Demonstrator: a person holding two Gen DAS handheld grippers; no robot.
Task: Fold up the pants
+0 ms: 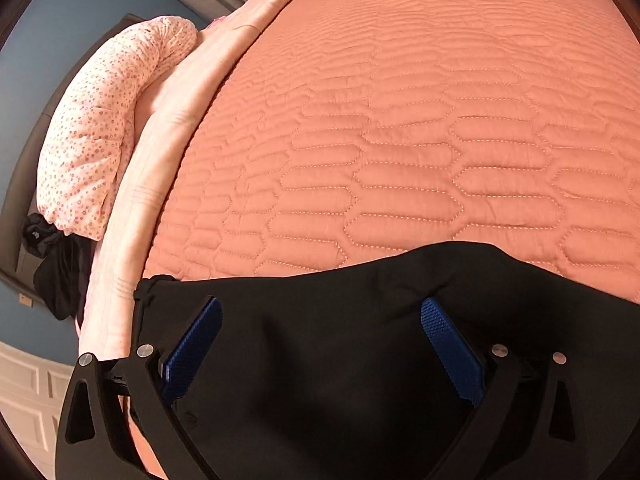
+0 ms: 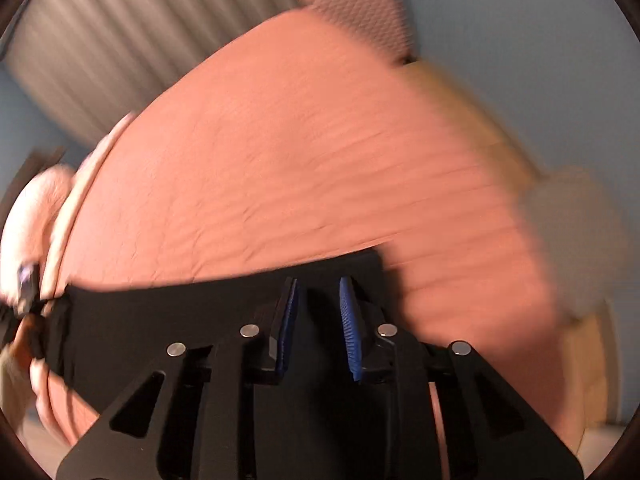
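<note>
across the salmon-orange quilted bedspread point(image 1: 400, 140), stitched in long hexagon shapes, the black fabric pants point(image 1: 328, 344) lie along the near edge of the bed, filling the lower part of the left wrist view. the left gripper point(image 1: 320, 316), black-framed with blue ribbed pads point(image 1: 192, 352), sits over the pants with its jaws spread wide; the cloth lies below and between them, and neither pad presses on it. past the far-left edge of the bedspread runs a pale pink folded sheet point(image 1: 172, 128), and beyond that a white floral-print pillow point(image 1: 100, 132) leans toward a blue wall point(image 1: 60, 32). a bundle of dark black cloth point(image 1: 56, 264) hangs just below the pillow's lower end

seen from the right wrist view, which is blurred, the right gripper point(image 2: 318, 300) also hovers over the pants point(image 2: 160, 320), near their right-hand end. its jaws stand narrowly apart, a clear gap between the blue pads point(image 2: 348, 328), and nothing is pinched between them. the bedspread point(image 2: 300, 160) stretches away behind, with grey pleated curtains point(image 2: 100, 40) at the far side; at the left edge of this view part of the other gripper and a hand show, too smeared to tell more
</note>
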